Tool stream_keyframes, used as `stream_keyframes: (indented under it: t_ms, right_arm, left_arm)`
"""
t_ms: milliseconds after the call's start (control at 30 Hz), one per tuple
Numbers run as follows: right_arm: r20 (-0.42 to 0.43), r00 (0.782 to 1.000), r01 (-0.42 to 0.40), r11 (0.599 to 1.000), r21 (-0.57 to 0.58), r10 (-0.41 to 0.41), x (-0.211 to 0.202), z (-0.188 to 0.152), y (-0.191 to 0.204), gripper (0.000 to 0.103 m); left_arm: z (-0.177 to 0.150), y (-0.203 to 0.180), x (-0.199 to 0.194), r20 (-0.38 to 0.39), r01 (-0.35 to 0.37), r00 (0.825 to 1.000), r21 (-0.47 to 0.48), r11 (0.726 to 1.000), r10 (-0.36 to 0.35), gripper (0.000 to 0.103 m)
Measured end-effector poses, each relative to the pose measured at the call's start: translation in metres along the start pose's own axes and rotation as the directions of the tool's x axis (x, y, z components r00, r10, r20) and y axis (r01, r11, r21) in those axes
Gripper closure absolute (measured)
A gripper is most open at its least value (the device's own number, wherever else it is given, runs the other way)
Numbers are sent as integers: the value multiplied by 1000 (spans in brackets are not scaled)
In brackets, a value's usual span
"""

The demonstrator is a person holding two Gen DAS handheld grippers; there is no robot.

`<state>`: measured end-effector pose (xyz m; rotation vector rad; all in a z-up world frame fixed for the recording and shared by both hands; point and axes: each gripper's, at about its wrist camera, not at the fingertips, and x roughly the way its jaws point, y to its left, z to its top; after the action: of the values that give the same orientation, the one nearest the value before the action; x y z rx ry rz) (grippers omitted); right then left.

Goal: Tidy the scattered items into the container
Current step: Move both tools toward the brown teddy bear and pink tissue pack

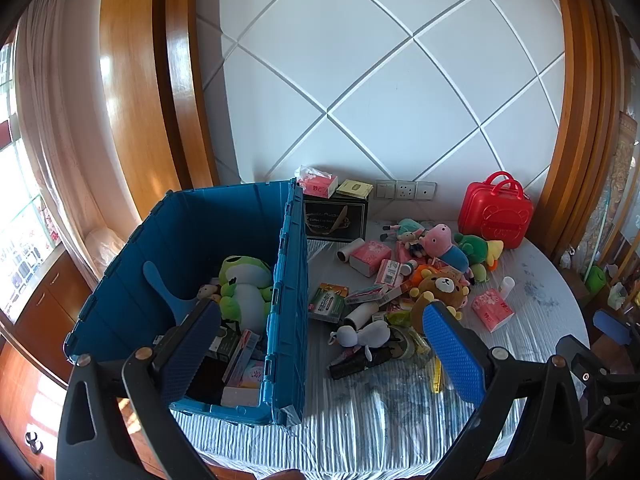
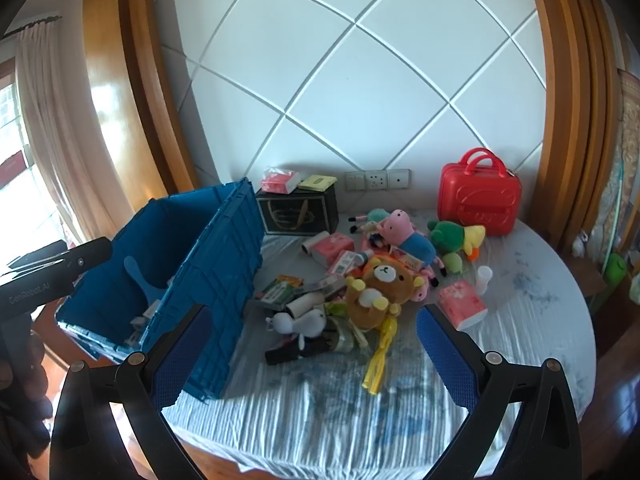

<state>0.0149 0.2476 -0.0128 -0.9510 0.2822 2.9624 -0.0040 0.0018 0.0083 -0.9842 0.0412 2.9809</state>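
Your left gripper (image 1: 320, 344) reads "DAS" on a black part at the right edge of its own view, and the right wrist view shows "GenRobot.AI" printed along its black body. The black box (image 1: 336, 219) behind the pile carries gold lettering too small to read.

You hold both tongs wide apart with nothing between the pads: the left gripper's blue, dimpled pads frame the crate's near corner and the pile, while the right gripper (image 2: 312, 354) hovers over the striped, ribbed tablecloth (image 2: 320, 408).

The container, a blue ribbed plastic crate (image 1: 224, 220) with its hinged lid flaps standing up, sits on the left of the table, just beside the scattered items. Only your left view looks into it: a green frog plush (image 1: 244, 280), a blue paddle-shaped piece and several small boxes lie inside. From the right view you see mostly the crate's outer wall.

On the cloth, the pile holds a brown bear plush (image 2: 380, 292), a pink pig plush (image 2: 408, 236), a white plush (image 2: 298, 324), pink tissue packs (image 2: 462, 304) and a yellow strip (image 2: 378, 360), which your right view shows whole. A glossy red hard-shell case (image 2: 476, 200) stands upright by the wall.
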Motion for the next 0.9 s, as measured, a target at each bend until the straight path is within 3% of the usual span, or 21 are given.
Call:
stream_keyframes:
  t_ms: [600, 900]
  right_arm:
    - [-20, 1000, -1, 1000, 0, 1, 14, -2, -24, 0]
    - [-57, 998, 18, 1000, 7, -17, 29, -21, -57, 0]
  left_arm:
    - [-7, -19, 17, -22, 27, 999, -1, 1000, -27, 0]
    - [-35, -39, 60, -108, 136, 984, -32, 990, -139, 0]
